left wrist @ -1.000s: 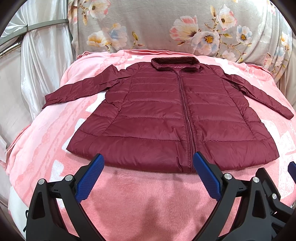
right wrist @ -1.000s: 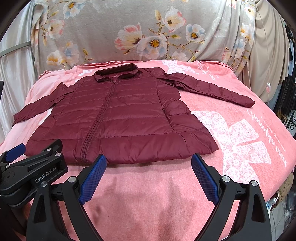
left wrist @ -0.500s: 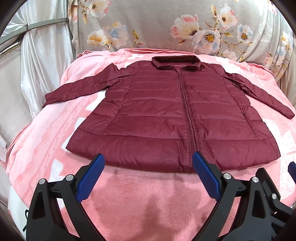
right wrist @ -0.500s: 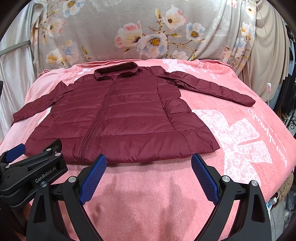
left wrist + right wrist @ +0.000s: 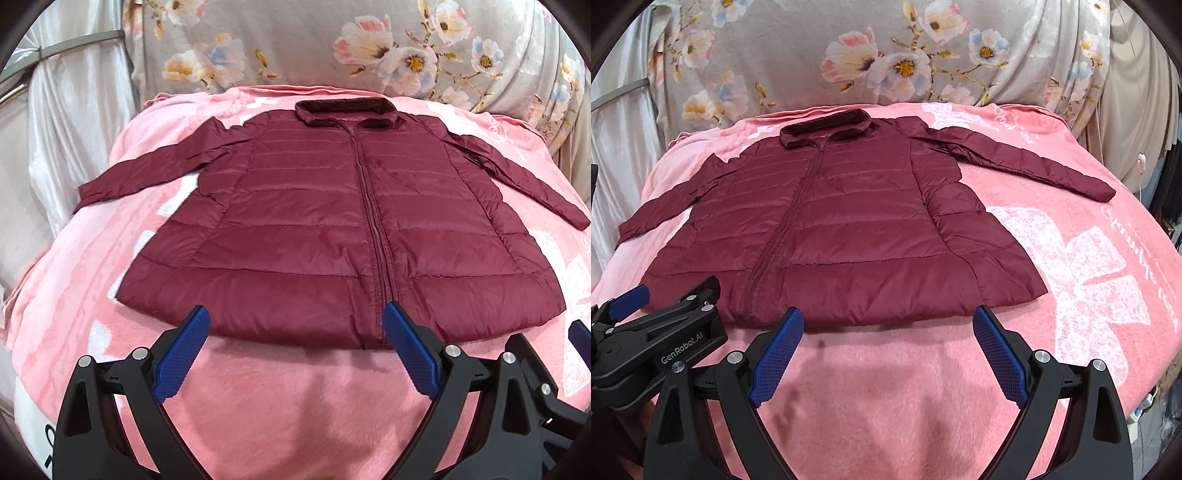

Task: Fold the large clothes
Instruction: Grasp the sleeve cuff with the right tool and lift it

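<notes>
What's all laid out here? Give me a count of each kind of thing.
Maroon puffer jacket: 1
Pink blanket: 1
Floral cloth backdrop: 1
Handheld grippers, left gripper and right gripper: 2
Total: 5

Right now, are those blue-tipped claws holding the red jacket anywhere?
No. Both the left gripper and right gripper are open and empty, just short of the hem of the jacket.

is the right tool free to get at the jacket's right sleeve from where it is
Probably yes. The right tool is open and holds nothing, the sleeve lies flat and uncovered on the pink blanket, and nothing stands between them.
</notes>
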Demonstrator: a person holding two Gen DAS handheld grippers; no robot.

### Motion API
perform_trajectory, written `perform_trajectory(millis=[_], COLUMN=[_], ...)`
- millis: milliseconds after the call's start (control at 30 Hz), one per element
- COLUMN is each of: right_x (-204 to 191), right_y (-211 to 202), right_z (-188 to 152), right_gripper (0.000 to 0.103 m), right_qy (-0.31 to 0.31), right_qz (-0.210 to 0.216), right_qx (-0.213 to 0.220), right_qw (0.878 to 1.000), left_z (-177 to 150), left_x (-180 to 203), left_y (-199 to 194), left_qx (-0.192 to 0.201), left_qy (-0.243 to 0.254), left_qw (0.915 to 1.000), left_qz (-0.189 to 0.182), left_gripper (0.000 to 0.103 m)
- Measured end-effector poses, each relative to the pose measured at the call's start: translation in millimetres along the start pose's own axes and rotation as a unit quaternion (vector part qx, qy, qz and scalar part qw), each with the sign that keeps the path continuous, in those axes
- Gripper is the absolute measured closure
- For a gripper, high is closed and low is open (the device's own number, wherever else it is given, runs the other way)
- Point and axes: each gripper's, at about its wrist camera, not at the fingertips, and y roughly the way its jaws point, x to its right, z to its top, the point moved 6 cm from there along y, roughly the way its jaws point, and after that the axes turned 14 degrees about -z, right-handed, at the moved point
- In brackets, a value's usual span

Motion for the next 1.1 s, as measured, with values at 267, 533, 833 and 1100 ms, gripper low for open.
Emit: perform_trajectory(millis=[267, 533, 833, 1100], right_x=[85, 270, 372, 358], right_y=[60, 184, 284, 299], right_z=[55, 114, 127, 169], right_gripper=[0.011, 0.013, 0.024, 0.095], right_qy=[0.079, 0.282, 0.414, 0.379], right_qz=[-0.023, -0.096, -0.125, -0.124], right_qx=[-0.003, -0.024, -0.053, -0.036], right_qw=[0.997, 0.954, 0.900, 0.916], left_z=[31, 67, 90, 102], left_x=[-12, -48, -72, -74], left_y=[23, 58, 99, 117], left_qx=[0.016, 0.020, 0.001, 0.001], left_qy=[-0.015, -0.044, -0.055, -0.040], left_qw=[0.9995, 0.9988, 0.9984, 0.9991], left_qz=[-0.023, 0.000, -0.012, -0.013], left_gripper=[0.010, 0.010, 0.011, 0.011])
